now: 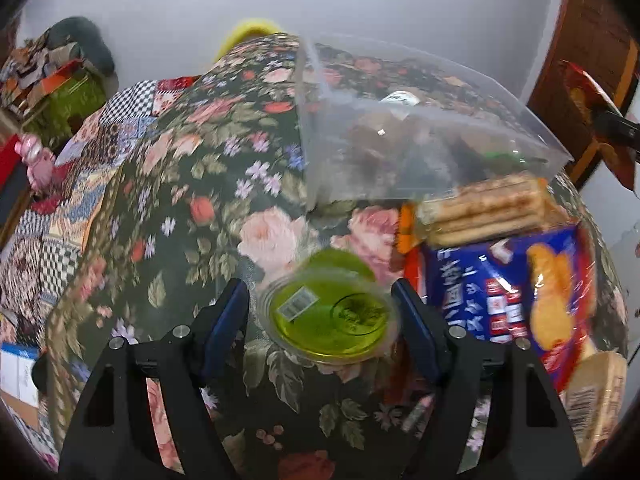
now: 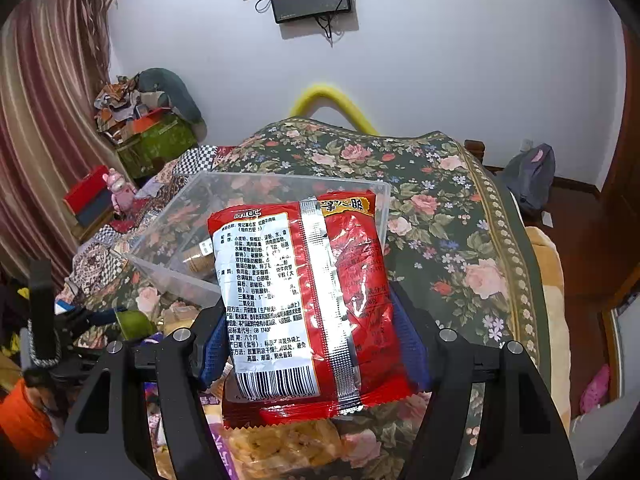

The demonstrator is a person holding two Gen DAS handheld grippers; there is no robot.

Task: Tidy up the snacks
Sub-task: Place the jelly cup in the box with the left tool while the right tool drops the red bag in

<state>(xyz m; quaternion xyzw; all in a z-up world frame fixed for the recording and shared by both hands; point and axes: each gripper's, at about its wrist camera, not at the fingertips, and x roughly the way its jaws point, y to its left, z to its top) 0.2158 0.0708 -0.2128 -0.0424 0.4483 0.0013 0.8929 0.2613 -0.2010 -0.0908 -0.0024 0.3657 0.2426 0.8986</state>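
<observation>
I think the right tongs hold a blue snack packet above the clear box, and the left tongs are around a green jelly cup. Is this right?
Not quite. The right wrist view shows the right tongs holding a red snack packet, not blue, above the clear box. The left tongs are around the green jelly cup.

jelly cup [image 1: 330, 312] before clear bin [image 1: 420, 128], cracker packs [image 1: 484, 208] right

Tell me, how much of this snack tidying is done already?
A few snacks already sit in the clear plastic box. In hand: the right gripper holds a red snack packet near the box, and the left gripper is open around a green jelly cup. Left on the floral cloth: a biscuit pack and a blue bag.
</observation>
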